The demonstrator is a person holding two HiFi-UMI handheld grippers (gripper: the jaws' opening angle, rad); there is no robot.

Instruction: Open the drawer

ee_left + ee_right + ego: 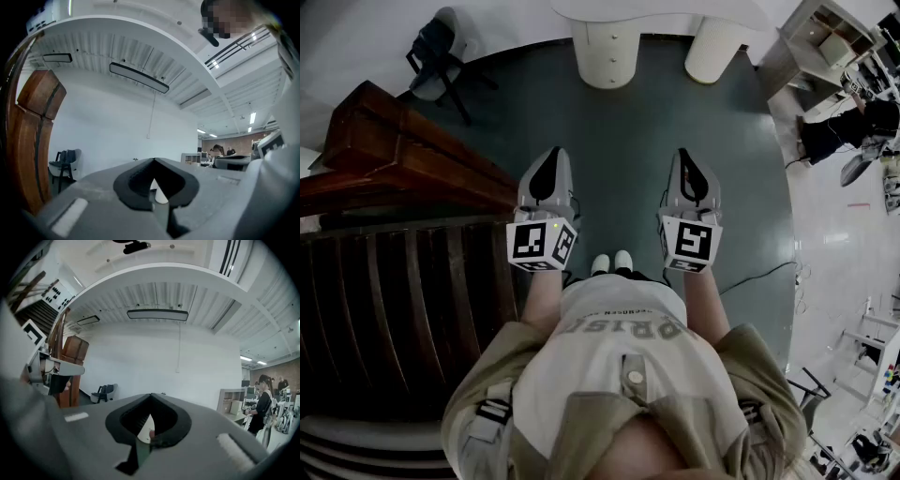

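Observation:
A white rounded drawer unit (pixel 607 52) with small knobs stands under a white desk (pixel 661 11) at the far end of the dark floor, well ahead of both grippers. In the head view my left gripper (pixel 551 157) and right gripper (pixel 686 157) are held out level side by side, pointing toward the desk. Both are shut with nothing between the jaws. The left gripper view shows its jaws (pixel 153 160) meeting at the tip, and the right gripper view shows the same (pixel 151 395). Neither gripper touches anything.
A dark wooden stair railing (pixel 403 155) and steps fill the left side. A chair (pixel 436 52) stands at the back left by the wall. A white round desk leg (pixel 717 47) is right of the drawer unit. Shelves, desks and people are far right (pixel 853 112).

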